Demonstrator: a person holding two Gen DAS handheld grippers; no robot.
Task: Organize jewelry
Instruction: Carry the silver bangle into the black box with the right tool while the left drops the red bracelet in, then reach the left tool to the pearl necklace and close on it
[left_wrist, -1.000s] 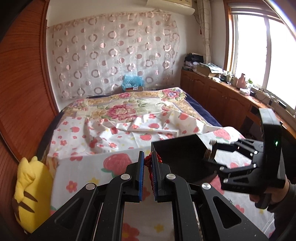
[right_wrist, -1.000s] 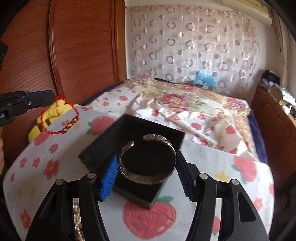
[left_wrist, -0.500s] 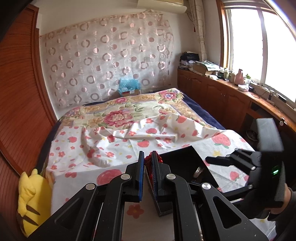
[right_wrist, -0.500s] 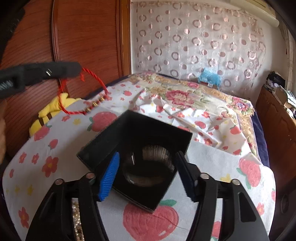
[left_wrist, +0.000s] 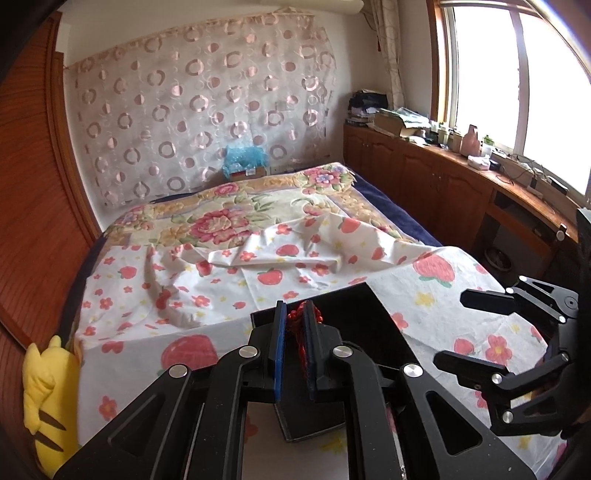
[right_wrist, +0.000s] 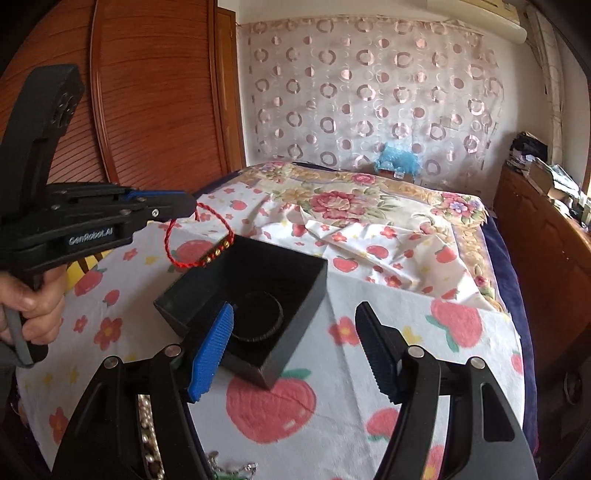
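Observation:
A black open box (right_wrist: 251, 295) sits on the strawberry-print cloth; a silver bangle (right_wrist: 258, 317) lies inside it. My left gripper (left_wrist: 295, 332) is shut on a red string bracelet (right_wrist: 199, 240) with gold beads, which hangs over the box's left rim; the cord shows between the pads in the left wrist view (left_wrist: 297, 325). The box shows under it in that view (left_wrist: 354, 332). My right gripper (right_wrist: 295, 347) is open and empty, just in front of the box. It shows at the right in the left wrist view (left_wrist: 469, 328).
A pearl strand (right_wrist: 147, 435) and a small trinket (right_wrist: 229, 470) lie at the cloth's near edge. A yellow plush toy (left_wrist: 48, 398) sits at the bed's left side. Wooden cabinets (left_wrist: 443, 192) run along the right wall.
My right gripper let go of the bangle, which now lies in the box, and pulled back open. My left gripper carried the red bracelet right, to the box's rim.

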